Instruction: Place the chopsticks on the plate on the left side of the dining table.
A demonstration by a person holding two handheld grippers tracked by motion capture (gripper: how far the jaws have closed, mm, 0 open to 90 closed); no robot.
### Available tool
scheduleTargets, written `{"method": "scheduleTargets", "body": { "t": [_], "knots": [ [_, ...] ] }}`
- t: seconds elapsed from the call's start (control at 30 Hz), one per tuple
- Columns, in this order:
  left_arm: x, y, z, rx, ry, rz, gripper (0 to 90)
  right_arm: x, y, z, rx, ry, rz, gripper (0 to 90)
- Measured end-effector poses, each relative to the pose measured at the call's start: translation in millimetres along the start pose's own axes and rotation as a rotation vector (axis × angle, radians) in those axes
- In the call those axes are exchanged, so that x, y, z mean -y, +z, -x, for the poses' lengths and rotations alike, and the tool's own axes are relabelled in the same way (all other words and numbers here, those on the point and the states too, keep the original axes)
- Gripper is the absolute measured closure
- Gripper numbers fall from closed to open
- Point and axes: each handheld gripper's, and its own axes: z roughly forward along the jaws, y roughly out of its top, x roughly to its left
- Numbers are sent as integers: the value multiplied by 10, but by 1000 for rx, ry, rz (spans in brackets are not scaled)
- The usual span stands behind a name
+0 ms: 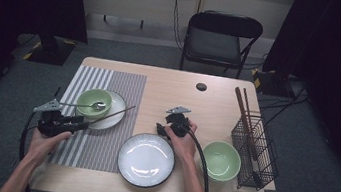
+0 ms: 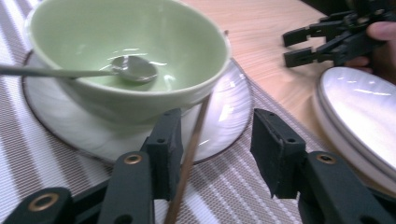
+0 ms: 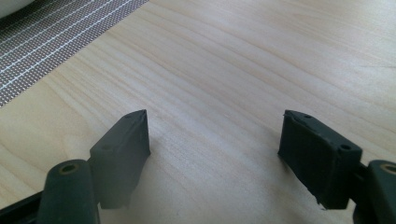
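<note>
Chopstick [image 2: 191,144]: a thin brown stick that lies slanted between the left gripper's [image 2: 215,147] jaws, leaning against the inner face of one jaw while the other stands well apart, so the jaws are wide and not clamped. Its far end rests at the rim of the white plate [image 2: 233,109] under the green bowl [image 2: 140,42], which holds a spoon [image 2: 126,69]. Likely light, stiff and smooth, it could roll or slip; grip near mid-length. The right gripper [image 3: 215,154] hovers wide open over bare worktop [image 3: 233,60].
</note>
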Motion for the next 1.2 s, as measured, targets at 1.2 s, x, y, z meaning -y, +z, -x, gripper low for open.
{"method": "scheduleTargets", "body": {
  "t": [1.2],
  "knots": [
    [-355,479,525,77,86,-40,309,-182,-461,-34,-128,33,52,278]
  ]
}}
